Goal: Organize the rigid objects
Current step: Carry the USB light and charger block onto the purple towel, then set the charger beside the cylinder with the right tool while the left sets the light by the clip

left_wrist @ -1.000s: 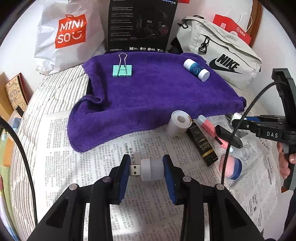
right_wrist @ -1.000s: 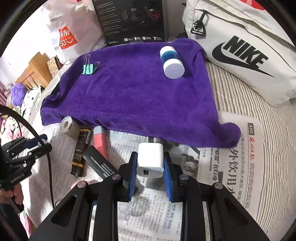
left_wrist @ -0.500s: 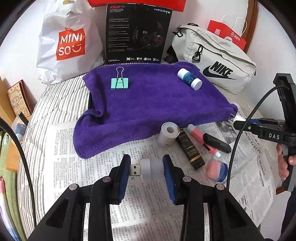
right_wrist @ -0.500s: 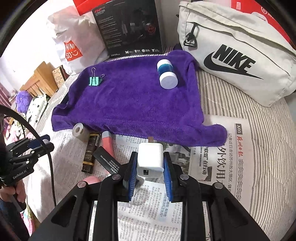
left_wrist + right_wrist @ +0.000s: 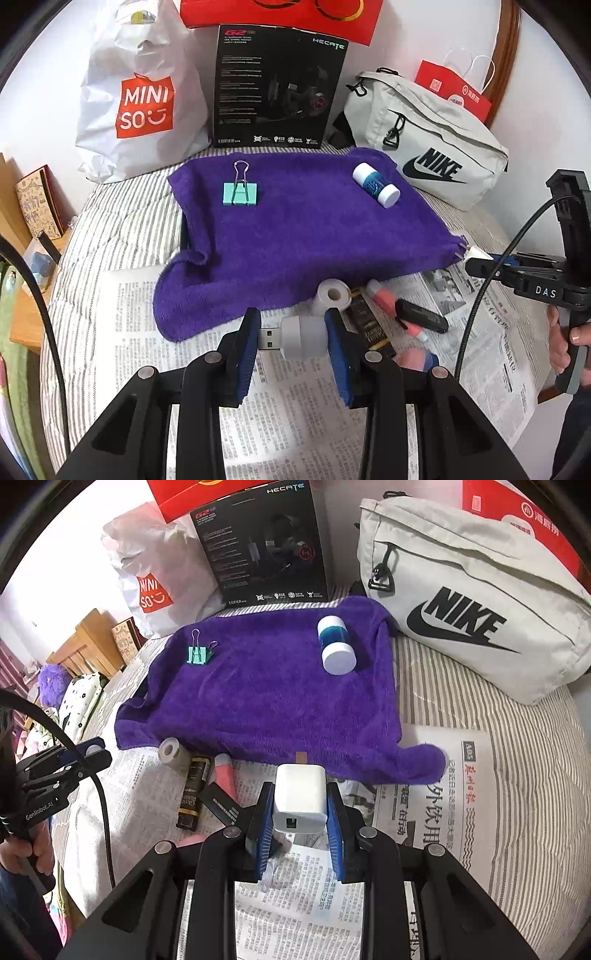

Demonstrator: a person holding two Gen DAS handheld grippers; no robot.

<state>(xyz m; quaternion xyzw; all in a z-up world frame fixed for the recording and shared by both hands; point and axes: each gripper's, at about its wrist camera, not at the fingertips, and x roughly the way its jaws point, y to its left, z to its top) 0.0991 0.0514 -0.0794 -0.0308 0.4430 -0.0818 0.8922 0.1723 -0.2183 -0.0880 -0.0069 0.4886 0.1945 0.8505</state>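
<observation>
My left gripper (image 5: pixel 291 341) is shut on a small white USB adapter (image 5: pixel 295 339), its metal plug pointing left, held above the newspaper (image 5: pixel 288 417). My right gripper (image 5: pixel 298 814) is shut on a white wall charger (image 5: pixel 300 798), also lifted over the newspaper (image 5: pixel 424 812). On the purple towel (image 5: pixel 295 229) lie a mint binder clip (image 5: pixel 240 190) and a blue-and-white bottle (image 5: pixel 376 184). Below the towel's edge sit a white tape roll (image 5: pixel 332 295), a dark gold-lettered tube (image 5: pixel 369 326), a pink tube (image 5: pixel 388 304), a black stick (image 5: pixel 421 315) and a pink-and-blue item (image 5: pixel 415 360).
At the back stand a white Miniso bag (image 5: pixel 142 103), a black headset box (image 5: pixel 277 88), a grey Nike bag (image 5: pixel 424 144) and red paper bags (image 5: pixel 454 88). The striped bed cover (image 5: pixel 517 746) extends right. Wooden furniture (image 5: pixel 88 642) is off to the left.
Both grippers have risen with the USB adapter and the charger still clamped, so more of the towel and the bags behind it shows.
</observation>
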